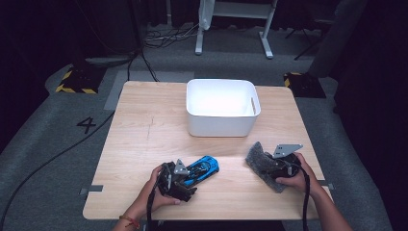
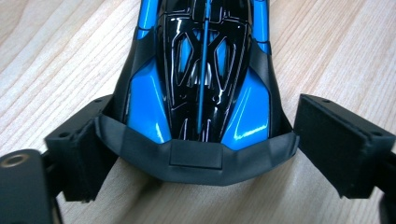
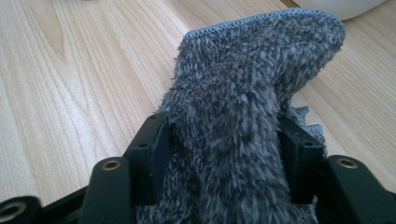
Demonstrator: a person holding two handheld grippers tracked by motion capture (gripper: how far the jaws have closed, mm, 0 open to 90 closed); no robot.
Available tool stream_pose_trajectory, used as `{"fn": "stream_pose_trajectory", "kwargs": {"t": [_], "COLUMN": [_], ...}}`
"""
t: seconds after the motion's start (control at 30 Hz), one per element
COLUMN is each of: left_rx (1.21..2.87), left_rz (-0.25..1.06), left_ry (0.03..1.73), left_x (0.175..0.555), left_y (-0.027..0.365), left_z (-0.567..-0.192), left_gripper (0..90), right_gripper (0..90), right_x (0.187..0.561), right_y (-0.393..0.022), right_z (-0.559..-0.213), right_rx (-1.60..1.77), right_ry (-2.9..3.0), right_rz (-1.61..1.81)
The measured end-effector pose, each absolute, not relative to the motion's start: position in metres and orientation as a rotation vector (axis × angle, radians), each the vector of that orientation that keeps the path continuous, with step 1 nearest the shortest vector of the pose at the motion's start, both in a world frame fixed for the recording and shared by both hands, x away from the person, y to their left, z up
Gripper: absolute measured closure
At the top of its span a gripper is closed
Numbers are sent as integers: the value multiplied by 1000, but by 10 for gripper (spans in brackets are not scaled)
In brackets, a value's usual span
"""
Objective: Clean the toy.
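My left gripper (image 2: 201,154) stands open around the blue toy car's (image 2: 201,84) rear, near-left on the table (image 1: 144,134); I should close squarely; my right gripper (image 3: 224,154) clamps the grey cloth (image 3: 247,93), near-right.

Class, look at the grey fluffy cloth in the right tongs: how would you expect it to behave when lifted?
The grey cloth would probably flop: its free end already bends over. Its thick pile suggests it is light and unlikely to slip from the right tongs.
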State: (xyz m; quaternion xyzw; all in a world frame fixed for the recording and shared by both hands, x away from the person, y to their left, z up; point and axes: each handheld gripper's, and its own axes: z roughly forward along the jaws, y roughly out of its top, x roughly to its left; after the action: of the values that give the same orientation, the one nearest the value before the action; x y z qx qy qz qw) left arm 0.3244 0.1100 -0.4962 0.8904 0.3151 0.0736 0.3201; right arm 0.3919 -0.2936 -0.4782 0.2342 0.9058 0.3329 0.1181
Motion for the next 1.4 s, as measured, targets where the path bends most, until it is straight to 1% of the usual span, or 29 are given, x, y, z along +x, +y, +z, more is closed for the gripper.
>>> {"fn": "stream_pose_trajectory", "kwargs": {"t": [0.07,0.17,0.2,0.23,0.3,0.33,0.5,0.63,0.97,1.03,1.07,1.23,1.33,1.4], "left_rx": [2303,2295,2281,2269,2251,2251,2253,2269,2268,2259,2256,2257,2238,2240], "left_rz": [212,275,277,292,305,311,300,295,296,306,304,292,258,267], "left_ry": [840,832,836,839,855,854,843,820,822,831,829,811,803,790], "left_x": [323,321,321,321,321,321,321,321,324,324,324,325,325,324], "left_y": [111,109,109,110,113,112,112,111,106,107,108,108,111,111], "left_z": [-499,-503,-503,-503,-503,-503,-503,-503,-503,-503,-503,-502,-502,-501], "left_gripper": [84,84,84,102,191,192,208,169,167,184,215,228,237,241], "right_gripper": [420,420,420,422,422,422,420,422,425,425,425,439,441,441], "right_x": [392,392,392,391,391,391,390,390,390,390,390,389,389,389], "right_y": [-293,-293,-292,-291,-290,-290,-290,-289,-289,-289,-289,-290,-290,-290], "right_z": [-479,-479,-479,-479,-479,-479,-480,-480,-481,-482,-482,-480,-480,-480], "right_rx": [676,678,673,667,663,661,653,650,644,645,644,638,627,620], "right_ry": [2651,2646,2645,2645,2643,2643,2642,2643,2647,2647,2647,2623,2618,2621], "right_rz": [975,965,962,959,951,950,955,952,957,958,957,964,971,974]}}
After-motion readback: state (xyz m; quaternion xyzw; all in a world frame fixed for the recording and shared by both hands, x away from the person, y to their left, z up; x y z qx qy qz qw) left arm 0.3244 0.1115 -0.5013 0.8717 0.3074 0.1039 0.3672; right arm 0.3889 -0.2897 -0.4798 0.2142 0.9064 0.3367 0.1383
